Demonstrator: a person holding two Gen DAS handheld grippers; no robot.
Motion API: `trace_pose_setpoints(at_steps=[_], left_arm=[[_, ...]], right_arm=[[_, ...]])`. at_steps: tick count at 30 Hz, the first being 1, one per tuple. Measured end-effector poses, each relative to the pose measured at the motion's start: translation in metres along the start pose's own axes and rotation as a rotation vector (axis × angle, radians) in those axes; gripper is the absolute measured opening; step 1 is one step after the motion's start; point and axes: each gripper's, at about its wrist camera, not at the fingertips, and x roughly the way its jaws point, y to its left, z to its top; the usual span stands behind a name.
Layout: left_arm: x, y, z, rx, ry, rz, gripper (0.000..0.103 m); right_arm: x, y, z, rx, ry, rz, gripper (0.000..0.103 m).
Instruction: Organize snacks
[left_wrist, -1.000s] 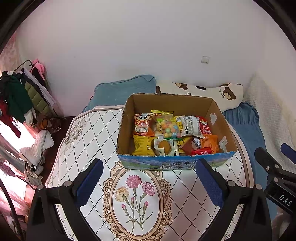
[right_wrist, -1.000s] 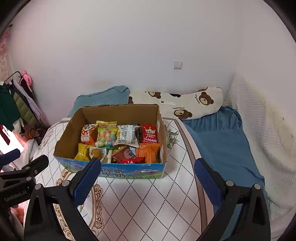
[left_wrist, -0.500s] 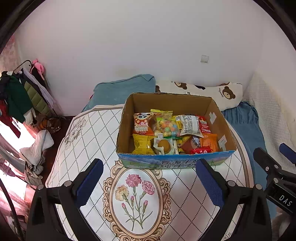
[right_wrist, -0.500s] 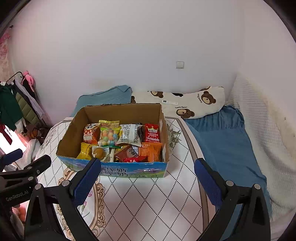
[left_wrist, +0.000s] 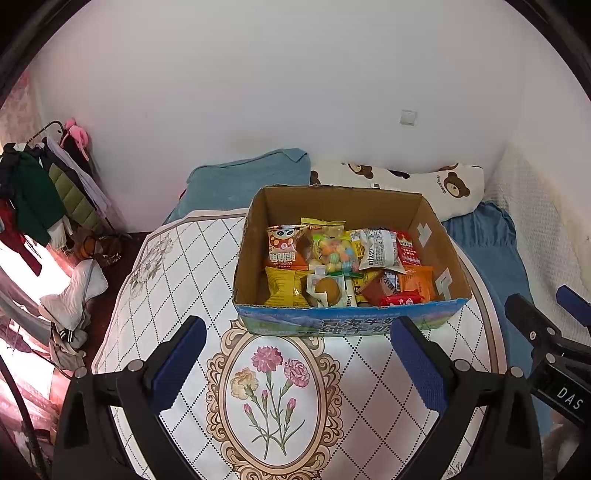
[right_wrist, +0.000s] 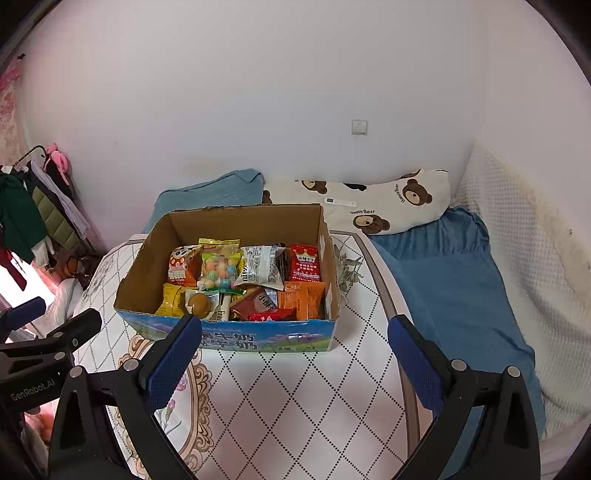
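In the left wrist view, the left gripper (left_wrist: 295, 356) at the bottom of the frame is wide open and holds nothing, and the cardboard box (left_wrist: 351, 321) full of snack packs (left_wrist: 345, 266) sits in the middle on the counter (left_wrist: 177, 266). In the right wrist view, the right gripper (right_wrist: 293, 354) at the bottom is wide open and empty too, with the box (right_wrist: 236, 338) left of the middle and a bear pillow (right_wrist: 391, 206) behind it.
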Motion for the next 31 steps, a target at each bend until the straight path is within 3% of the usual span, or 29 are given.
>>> trace_pose_setpoints(at_steps=[31], left_arm=[[-0.0040,-0.0023,0.0018,0.008,-0.015,0.000,0.102]], right_arm=[[0.0024,0.0063,0.0023,0.003,0.003,0.016,0.103]])
